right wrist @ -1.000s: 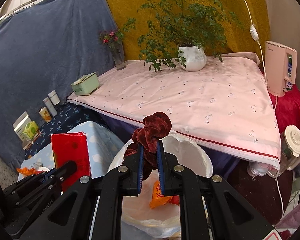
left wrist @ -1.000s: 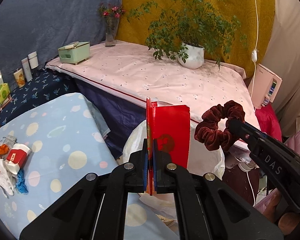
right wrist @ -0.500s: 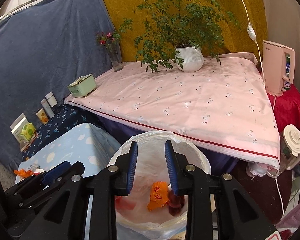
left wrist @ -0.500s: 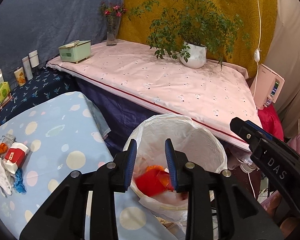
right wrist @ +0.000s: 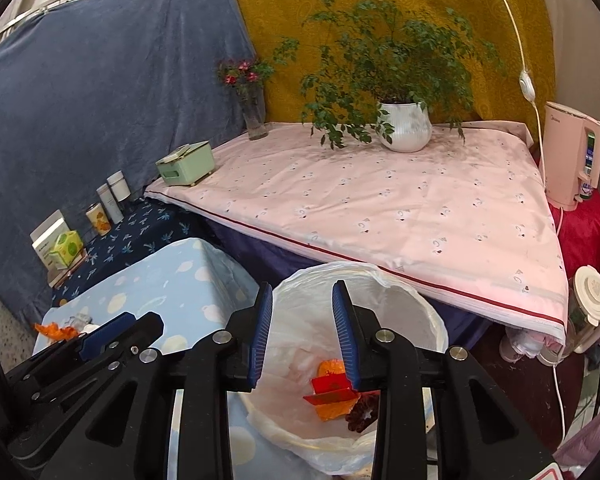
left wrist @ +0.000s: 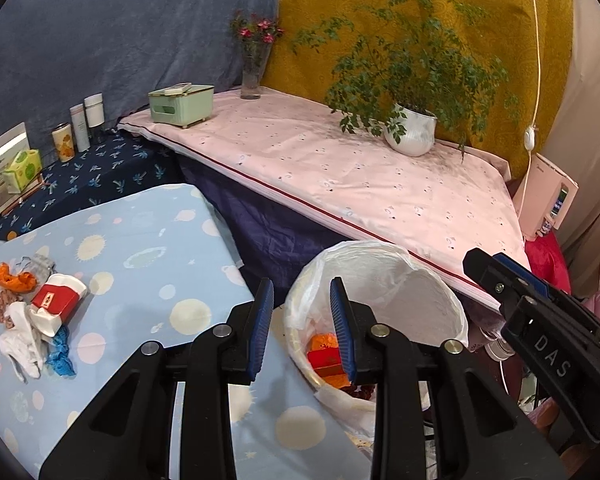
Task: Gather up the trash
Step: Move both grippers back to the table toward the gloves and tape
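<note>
Both grippers hang over a bin lined with a white bag [left wrist: 380,248] [right wrist: 420,304]. My left gripper [left wrist: 301,286] is open with nothing between its blue pads. The jaws of my right gripper [right wrist: 302,288] are opening and also hold nothing. Inside the bin lie a red packet [left wrist: 326,360] [right wrist: 332,386], an orange wrapper [right wrist: 332,366] and a dark red scrunchie [right wrist: 360,408]. More trash sits at the left of the blue spotted table [left wrist: 140,240]: a red-and-white carton [left wrist: 56,300], an orange wrapper [left wrist: 12,276], white plastic [left wrist: 24,344] and a blue scrap [left wrist: 60,354].
Behind the bin is a table under a pink cloth [right wrist: 380,208] with a potted plant [right wrist: 404,128], a flower vase [right wrist: 256,120] and a green box [right wrist: 186,164]. A pink water dispenser [right wrist: 572,160] and a jug [right wrist: 588,308] stand at the right. Bottles and boxes [left wrist: 76,128] line the dark blue cloth.
The left gripper let go of the red packet and the right let go of the scrunchie; both now lie in the bin. Both jaws opened and shifted slightly left.
</note>
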A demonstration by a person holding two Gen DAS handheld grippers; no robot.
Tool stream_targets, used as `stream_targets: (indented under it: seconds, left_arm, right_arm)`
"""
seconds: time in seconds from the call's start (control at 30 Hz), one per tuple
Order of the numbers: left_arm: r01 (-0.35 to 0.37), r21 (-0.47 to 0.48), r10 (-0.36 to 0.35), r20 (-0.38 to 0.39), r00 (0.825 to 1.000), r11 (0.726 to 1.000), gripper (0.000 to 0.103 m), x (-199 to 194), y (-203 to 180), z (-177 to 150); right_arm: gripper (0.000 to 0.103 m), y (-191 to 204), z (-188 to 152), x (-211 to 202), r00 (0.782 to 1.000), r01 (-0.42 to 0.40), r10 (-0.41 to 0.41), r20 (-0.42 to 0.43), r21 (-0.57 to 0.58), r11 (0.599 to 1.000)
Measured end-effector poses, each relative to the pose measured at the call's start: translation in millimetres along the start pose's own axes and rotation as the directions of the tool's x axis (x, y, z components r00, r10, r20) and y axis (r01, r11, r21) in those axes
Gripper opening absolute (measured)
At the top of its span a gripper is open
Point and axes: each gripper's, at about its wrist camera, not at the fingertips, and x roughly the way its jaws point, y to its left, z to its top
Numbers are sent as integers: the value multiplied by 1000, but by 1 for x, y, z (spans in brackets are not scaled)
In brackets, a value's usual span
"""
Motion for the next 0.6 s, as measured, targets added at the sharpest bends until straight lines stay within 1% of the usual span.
stream_targets:
  seconds: [0.33, 0.47, 0.6]
  left_arm:
    - [-60, -83, 62, 19, 998, 995, 28, -22, 54, -4]
    - [-89, -127, 92, 17, 996, 988, 28, -30, 83, -8]
    - [-126, -167, 129, 11, 992, 978, 28, -37, 111, -14]
  right_arm:
    - [32, 53, -5, -3, 999, -53, 52, -13, -71, 996]
    - [37, 77, -10, -3, 997, -75, 74, -21, -103, 992]
    - [37, 105, -17, -1, 994, -107, 103, -39, -131, 986]
